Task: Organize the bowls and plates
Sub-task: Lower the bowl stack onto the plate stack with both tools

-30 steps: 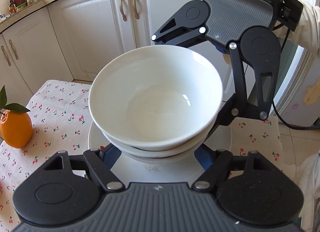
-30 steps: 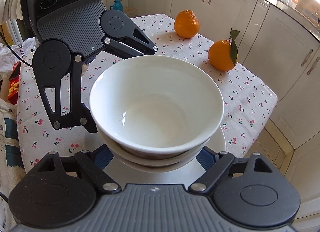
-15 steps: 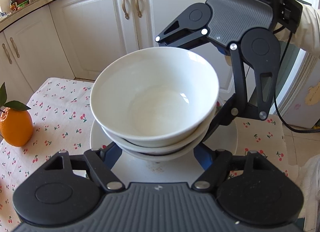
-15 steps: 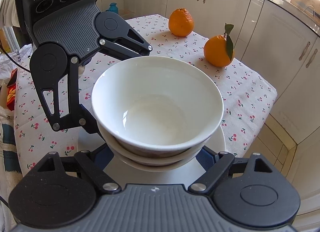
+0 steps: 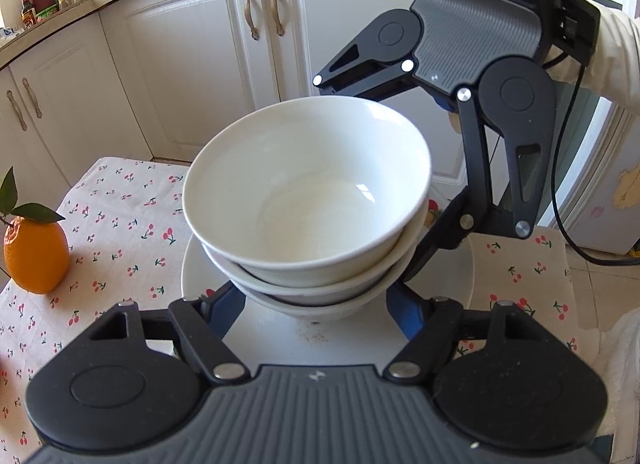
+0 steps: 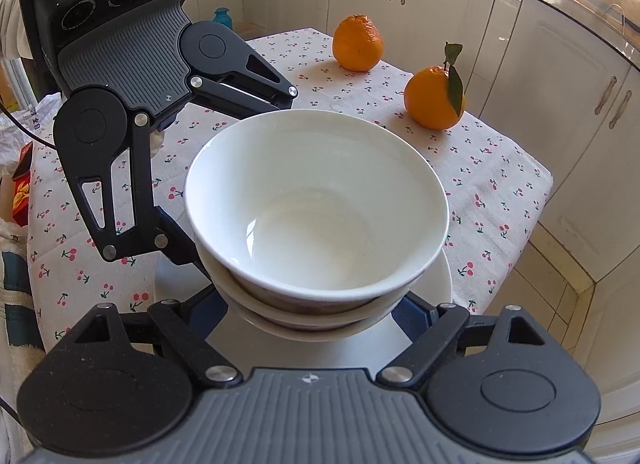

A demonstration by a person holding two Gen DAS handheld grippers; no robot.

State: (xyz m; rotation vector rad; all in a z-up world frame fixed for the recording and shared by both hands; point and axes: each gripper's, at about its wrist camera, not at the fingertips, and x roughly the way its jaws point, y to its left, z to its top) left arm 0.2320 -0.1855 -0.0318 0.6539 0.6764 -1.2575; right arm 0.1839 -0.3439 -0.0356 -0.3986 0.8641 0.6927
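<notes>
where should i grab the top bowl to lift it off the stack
Pinch the top bowl by its rim from above, one finger inside, one outside: it sits upright, nested in the lower bowls, so only its rim band is free.

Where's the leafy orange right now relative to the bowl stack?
The leafy orange sits on the cherry-print tablecloth, apart from the stacked bowls: upper right of them in the right wrist view, far left in the left wrist view, near the plain orange.

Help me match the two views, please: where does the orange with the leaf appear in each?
Left wrist view: the leafy orange sits at the far left edge on the tablecloth.
Right wrist view: it is upper right, beyond the stacked bowls.
Shared landmark: the stacked bowls, central in both.
</notes>
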